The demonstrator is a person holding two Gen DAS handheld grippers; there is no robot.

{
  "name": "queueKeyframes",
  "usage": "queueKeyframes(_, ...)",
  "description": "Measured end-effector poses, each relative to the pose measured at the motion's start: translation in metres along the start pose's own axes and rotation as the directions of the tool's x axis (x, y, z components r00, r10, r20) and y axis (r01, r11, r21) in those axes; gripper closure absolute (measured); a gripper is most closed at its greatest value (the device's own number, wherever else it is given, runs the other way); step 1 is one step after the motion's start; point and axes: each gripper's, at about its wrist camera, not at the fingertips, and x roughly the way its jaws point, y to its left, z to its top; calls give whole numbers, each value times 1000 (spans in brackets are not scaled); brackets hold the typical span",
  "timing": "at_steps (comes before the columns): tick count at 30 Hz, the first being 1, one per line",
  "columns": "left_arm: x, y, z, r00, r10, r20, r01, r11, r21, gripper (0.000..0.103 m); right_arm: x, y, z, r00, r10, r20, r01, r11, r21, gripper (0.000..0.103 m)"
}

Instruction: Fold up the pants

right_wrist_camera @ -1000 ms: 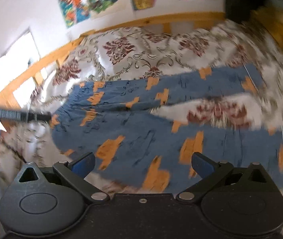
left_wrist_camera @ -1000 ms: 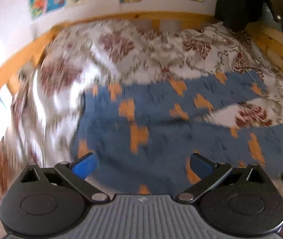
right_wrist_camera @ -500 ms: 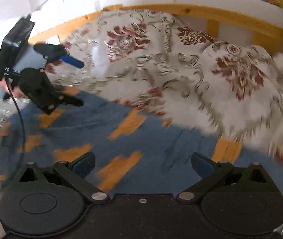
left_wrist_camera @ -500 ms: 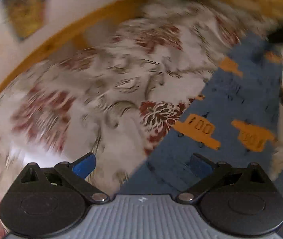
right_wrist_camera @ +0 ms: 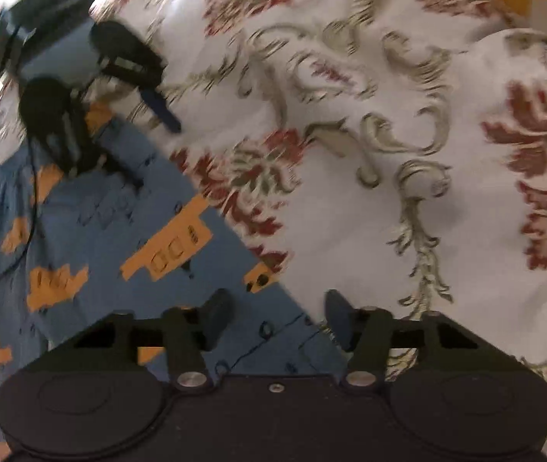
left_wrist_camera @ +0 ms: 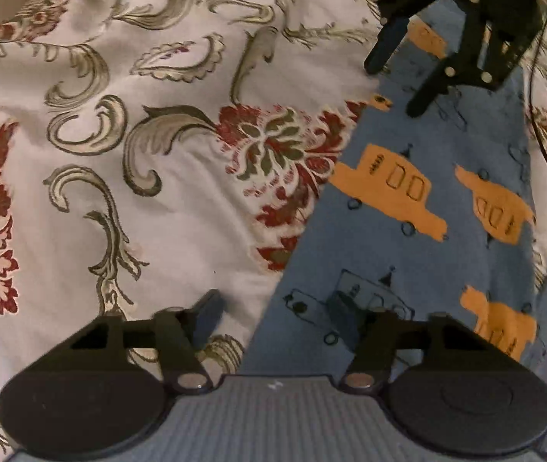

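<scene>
Lying flat on the bed's floral cover (left_wrist_camera: 181, 200), the blue pants (left_wrist_camera: 408, 238) with orange car prints stretch along one edge of the cover's pattern. Left tool (left_wrist_camera: 273, 315) hangs over the pants' edge, fingers apart and empty. Right tool (right_wrist_camera: 277, 315) straddles the same edge further along, also spread.

Blue car-print pants (left_wrist_camera: 408, 208) flat on bedspread (left_wrist_camera: 158, 192)

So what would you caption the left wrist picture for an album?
Left gripper, open, straddling the edge of blue pants with orange cars on a floral bedspread, right gripper open ahead.
</scene>
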Motion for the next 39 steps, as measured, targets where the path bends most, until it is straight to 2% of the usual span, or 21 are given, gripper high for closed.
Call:
queueKeyframes(1, -1, 1, -1, 1000, 0, -10, 0, 1000, 10, 47, 1, 1, 1, 1000, 9, -11, -9, 1000, -11, 62)
queueKeyframes(3, -1, 2, 3, 999, 2, -33, -1, 1000, 23, 66, 1, 4, 1, 999, 20, -35, -21, 999, -30, 74)
queueKeyframes(4, -1, 3, 4, 999, 11, -40, -10, 1000, 15, 70, 0, 6, 0, 999, 7, -37, -8, 999, -42, 83)
queueKeyframes(5, -3, 5, 4, 999, 20, -43, -21, 1000, -3, 78, -2, 8, -1, 1000, -6, -28, 5, 999, -49, 93)
queueKeyframes(7, -7, 8, 6, 998, 41, -39, -43, 998, -36, 87, -6, 12, -2, 1000, -23, -4, 23, 998, -64, 100)
queueKeyframes(12, -10, 8, 2, 994, 107, -5, -107, 987, -120, 98, -9, 22, -10, 996, -86, 34, 88, 993, -82, 101)
queueKeyframes(14, -9, -8, 5, 990, 141, 6, -139, 980, -143, 101, -7, 28, -11, 991, -125, 48, 129, 988, -90, 101)
queueKeyframes(18, -9, -14, 3, 983, 181, 31, -173, 968, -183, 102, -8, 38, -11, 980, -190, 66, 197, 973, -122, 101)
queueKeyframes(24, -16, -10, 18, 955, 285, 79, -256, 931, -258, 102, -16, 45, 1, 944, -305, 129, 321, 938, -130, 102)
queueKeyframes(26, -16, -4, 19, 939, 331, 93, -294, 914, -279, 102, -12, 44, 7, 926, -351, 141, 369, 919, -137, 102)
queueKeyframes(28, -8, 6, 19, 932, 355, 72, -320, 900, -296, 102, 2, 38, 11, 922, -372, 109, 383, 917, -112, 101)
queueKeyframes(29, 0, 11, 20, 939, 340, 59, -307, 902, -304, 102, 12, 35, 11, 922, -380, 78, 387, 916, -107, 101)
queueKeyframes(30, 2, 16, 17, 946, 317, 62, -284, 906, -313, 100, 19, 35, 10, 918, -391, 66, 396, 911, -115, 97)
queueKeyframes(31, 1, 20, 14, 949, 306, 77, -266, 906, -329, 97, 22, 35, 9, 918, -389, 69, 395, 911, -117, 88)
queueKeyframes(32, -7, 26, 8, 953, 285, 102, -234, 907, -350, 87, 19, 35, 8, 922, -379, 83, 386, 917, -103, 76)
queueKeyframes(33, -16, 33, 1, 959, 256, 125, -194, 909, -370, 60, 14, 33, 8, 927, -363, 96, 370, 926, -77, 64)
queueKeyframes(34, -25, 39, -6, 962, 231, 145, -161, 911, -381, 44, 7, 32, 8, 933, -342, 113, 349, 936, -52, 38)
queueKeyframes(35, -37, 46, -17, 959, 222, 178, -138, 910, -390, 24, -1, 30, 9, 941, -305, 144, 313, 949, -34, 24)
queueKeyframes(36, -48, 50, -26, 953, 226, 204, -132, 910, -393, 15, -6, 32, 12, 950, -266, 163, 274, 961, -27, 19)
queueKeyframes(38, -69, 60, -42, 944, 235, 230, -131, 911, -391, 11, -12, 34, 24, 970, -163, 180, 171, 985, -29, 5)
queueKeyframes(39, -77, 66, -47, 948, 220, 230, -118, 914, -388, 7, -12, 36, 32, 974, -120, 190, 129, 991, -39, 3)
